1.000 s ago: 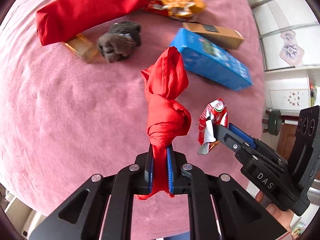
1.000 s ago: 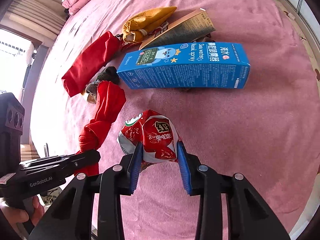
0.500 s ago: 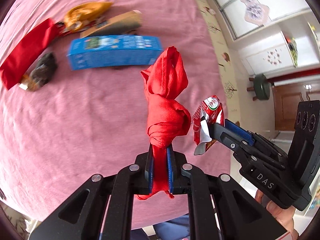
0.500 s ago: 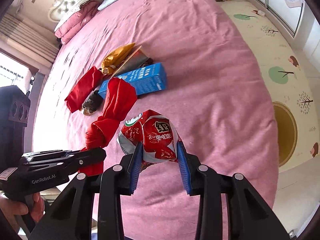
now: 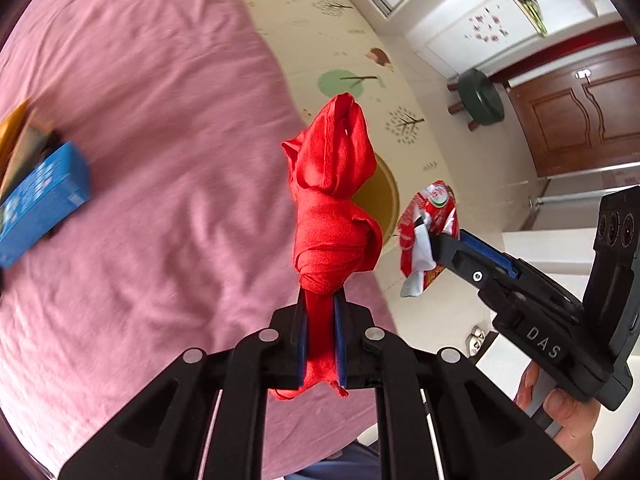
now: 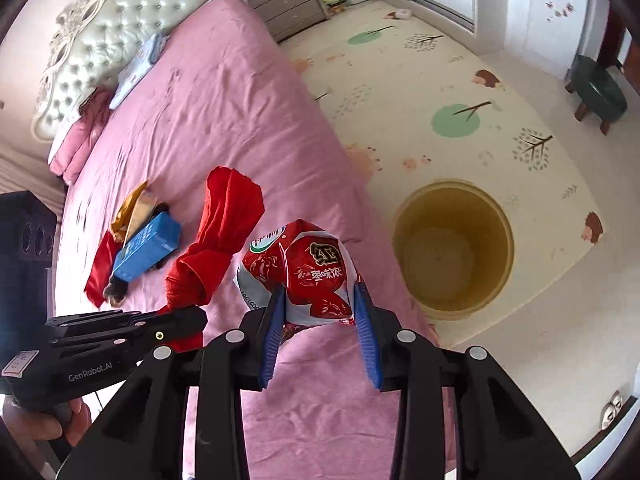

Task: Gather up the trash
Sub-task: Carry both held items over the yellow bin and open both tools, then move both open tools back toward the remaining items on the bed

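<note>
Held aloft at the bed's (image 6: 224, 92) edge: knotted red cloth (image 5: 334, 216) pinched in the left gripper (image 5: 320, 332), red snack packet (image 6: 308, 276) clamped in the right gripper (image 6: 320, 324). On the floor just beside the bed, a yellow bin (image 6: 500, 276).

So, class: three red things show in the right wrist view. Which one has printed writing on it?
The red snack packet, clamped in the right gripper. The knotted red cloth in the left gripper and the flat red cloth on the bed are plain.
</note>
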